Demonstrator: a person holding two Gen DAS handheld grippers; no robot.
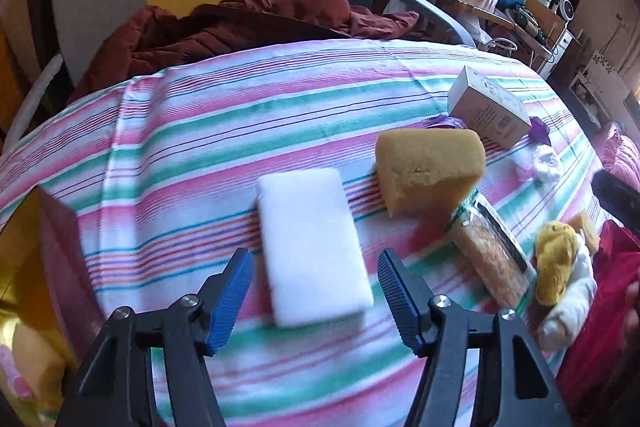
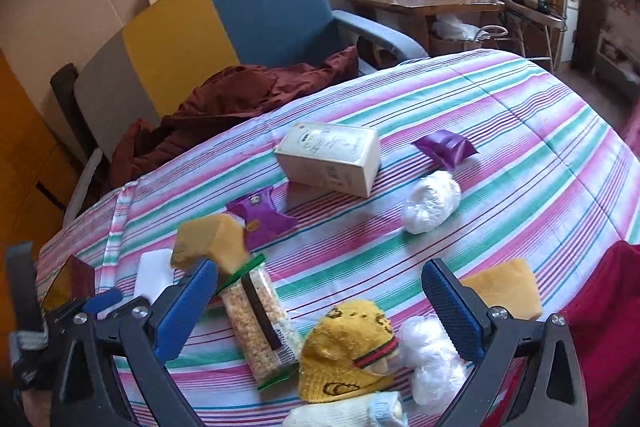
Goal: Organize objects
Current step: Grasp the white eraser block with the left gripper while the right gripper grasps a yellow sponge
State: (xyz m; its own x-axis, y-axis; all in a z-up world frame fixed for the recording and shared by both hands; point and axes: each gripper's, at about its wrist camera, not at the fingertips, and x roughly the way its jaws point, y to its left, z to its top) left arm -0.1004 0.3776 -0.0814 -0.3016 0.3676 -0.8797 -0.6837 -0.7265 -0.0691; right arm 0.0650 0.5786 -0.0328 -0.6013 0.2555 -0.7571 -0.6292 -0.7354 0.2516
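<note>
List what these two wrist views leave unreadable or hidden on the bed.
- White box print: too small in the right wrist view, blurred in the left.
- White sponge: right wrist view, mostly hidden behind that gripper's left finger.
- Cream sock: cut off by the bottom edge.
- Second purple packet: left wrist view, largely behind the box.

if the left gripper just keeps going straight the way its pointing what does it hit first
Most likely the white sponge block: it lies directly ahead between the open left gripper fingers, on the striped cloth. How near it is remains unclear.
</note>
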